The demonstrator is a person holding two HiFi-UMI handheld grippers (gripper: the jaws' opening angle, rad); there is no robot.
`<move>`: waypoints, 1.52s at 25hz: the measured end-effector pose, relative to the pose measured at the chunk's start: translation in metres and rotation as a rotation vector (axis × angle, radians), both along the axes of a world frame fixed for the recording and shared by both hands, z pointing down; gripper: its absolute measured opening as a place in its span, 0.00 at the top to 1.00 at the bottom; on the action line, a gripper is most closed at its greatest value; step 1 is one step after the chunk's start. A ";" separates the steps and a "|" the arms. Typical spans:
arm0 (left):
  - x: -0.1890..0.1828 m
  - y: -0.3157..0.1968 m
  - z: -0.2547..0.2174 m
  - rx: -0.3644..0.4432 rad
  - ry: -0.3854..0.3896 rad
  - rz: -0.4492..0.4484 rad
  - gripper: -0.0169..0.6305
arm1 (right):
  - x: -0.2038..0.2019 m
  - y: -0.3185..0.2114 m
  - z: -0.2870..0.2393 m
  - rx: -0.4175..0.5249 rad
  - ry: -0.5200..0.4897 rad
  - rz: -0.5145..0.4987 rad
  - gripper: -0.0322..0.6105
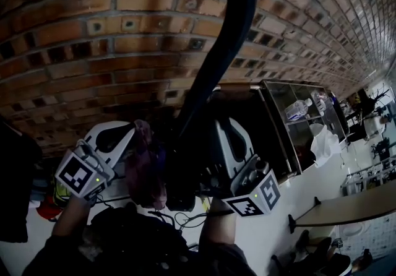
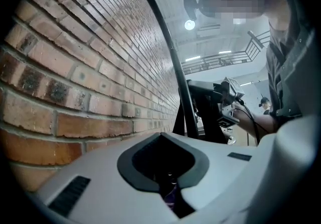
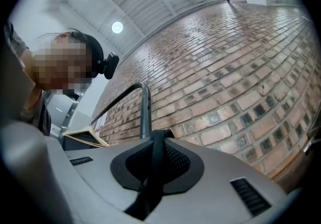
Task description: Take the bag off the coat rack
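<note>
A purple-maroon bag hangs between my two grippers, close to the brick wall. The black rail of the coat rack curves up right in front of me. My left gripper is shut, with a sliver of purple bag fabric pinched in the slit between its jaws. My right gripper is shut on the bag's black strap, which runs up over the jaws towards the rack's rail. Most of the bag is hidden behind the grippers in both gripper views.
A wooden hanger hangs on the rail beyond the strap. A dark shelf unit holding a water bottle stands at the right by the wall. A table lies lower right. Dark clothing hangs at the left.
</note>
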State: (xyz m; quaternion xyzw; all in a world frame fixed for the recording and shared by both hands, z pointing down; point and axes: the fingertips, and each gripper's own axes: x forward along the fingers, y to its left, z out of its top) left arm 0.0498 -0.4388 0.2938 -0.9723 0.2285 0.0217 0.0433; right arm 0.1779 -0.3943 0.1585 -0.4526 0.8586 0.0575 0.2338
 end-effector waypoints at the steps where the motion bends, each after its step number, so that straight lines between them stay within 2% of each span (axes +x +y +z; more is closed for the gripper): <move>1: 0.001 -0.001 -0.002 -0.001 0.003 0.002 0.94 | 0.005 -0.003 -0.004 -0.003 -0.006 0.020 0.89; 7: -0.001 -0.009 -0.015 -0.010 0.013 0.005 0.94 | 0.038 -0.007 -0.016 -0.023 -0.038 0.127 0.89; 11: -0.002 -0.011 -0.018 -0.011 0.021 0.007 0.94 | 0.042 0.004 -0.010 -0.031 -0.024 0.148 0.89; 18: -0.004 -0.005 -0.008 -0.024 0.026 -0.011 0.94 | 0.067 0.025 0.025 -0.064 -0.088 0.179 0.89; 27: -0.003 0.025 0.024 -0.024 0.000 -0.056 0.94 | 0.069 0.057 0.077 -0.091 -0.052 0.149 0.89; 32: 0.001 0.058 0.027 0.031 0.029 -0.058 0.94 | 0.069 0.085 0.101 -0.090 -0.047 0.131 0.89; 38: 0.019 0.114 0.034 0.044 0.039 -0.038 0.94 | 0.064 0.130 0.119 -0.091 -0.034 0.098 0.89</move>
